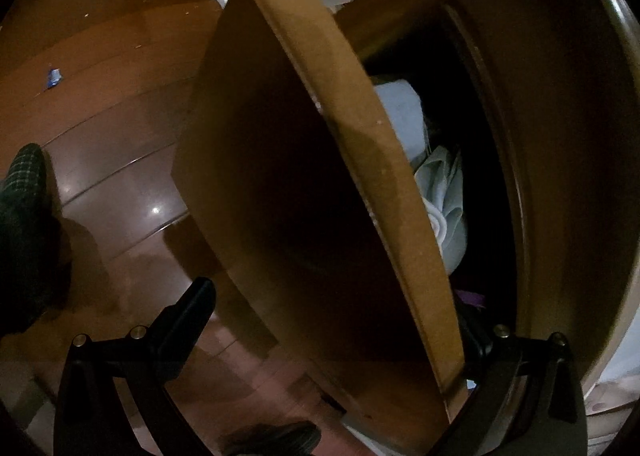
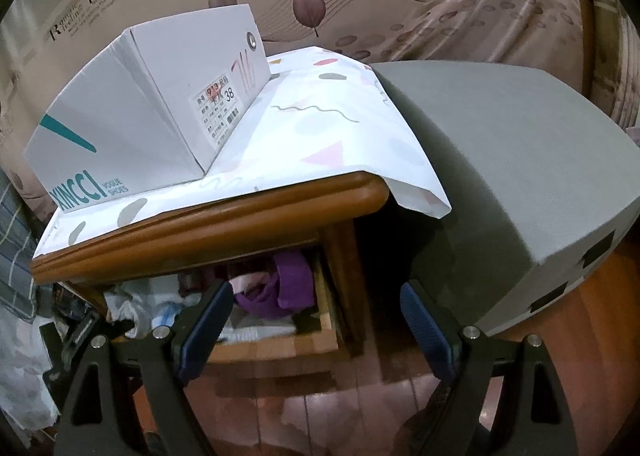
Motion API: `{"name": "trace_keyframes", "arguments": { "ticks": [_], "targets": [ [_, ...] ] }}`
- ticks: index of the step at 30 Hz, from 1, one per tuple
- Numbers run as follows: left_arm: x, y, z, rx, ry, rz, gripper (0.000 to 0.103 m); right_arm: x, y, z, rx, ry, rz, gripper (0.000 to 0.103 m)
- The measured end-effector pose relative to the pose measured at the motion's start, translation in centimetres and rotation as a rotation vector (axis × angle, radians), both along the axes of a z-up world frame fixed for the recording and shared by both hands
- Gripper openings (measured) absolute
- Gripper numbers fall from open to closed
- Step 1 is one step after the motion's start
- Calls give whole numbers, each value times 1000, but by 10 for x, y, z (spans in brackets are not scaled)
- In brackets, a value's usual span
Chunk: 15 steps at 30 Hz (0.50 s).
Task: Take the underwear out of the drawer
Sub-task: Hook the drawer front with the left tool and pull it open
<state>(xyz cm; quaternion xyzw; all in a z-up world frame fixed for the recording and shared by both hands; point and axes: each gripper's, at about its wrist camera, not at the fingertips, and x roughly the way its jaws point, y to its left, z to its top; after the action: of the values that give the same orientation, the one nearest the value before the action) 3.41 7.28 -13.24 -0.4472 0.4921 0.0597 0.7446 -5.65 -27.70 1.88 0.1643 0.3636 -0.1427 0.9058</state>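
Left wrist: our left gripper straddles the drawer front, fingers spread, clamping nothing; pale folded cloth lies inside.

Right wrist: our right gripper hangs wide, empty. Purple underwear fills the drawer's right corner; we judge it soft, light, best pinched at a raised fold.

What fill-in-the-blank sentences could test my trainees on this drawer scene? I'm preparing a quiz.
1. The white shoe box stands on the ____ wooden nightstand's patterned cloth.
2. The crumpled garment at the wooden drawer's right end is ____.
3. The drawer is ____.
4. The right gripper's jaws are ____.

Missing words: brown; purple; open; open
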Motion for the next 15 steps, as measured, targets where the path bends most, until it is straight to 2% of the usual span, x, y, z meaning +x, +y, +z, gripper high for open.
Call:
{"name": "trace_keyframes", "arguments": {
  "ticks": [6,7,15],
  "targets": [
    [-10,2,-2,37,19,-34,103,-1,-1,-1,2,2,-2,88],
    [-15,6,7,46,22,-44,103,-1,-1,0,1,1,-1,88],
    [-33,3,10,106,39,-90,103,-1,-7,-1,9,1,-19,88]
  ]
}}
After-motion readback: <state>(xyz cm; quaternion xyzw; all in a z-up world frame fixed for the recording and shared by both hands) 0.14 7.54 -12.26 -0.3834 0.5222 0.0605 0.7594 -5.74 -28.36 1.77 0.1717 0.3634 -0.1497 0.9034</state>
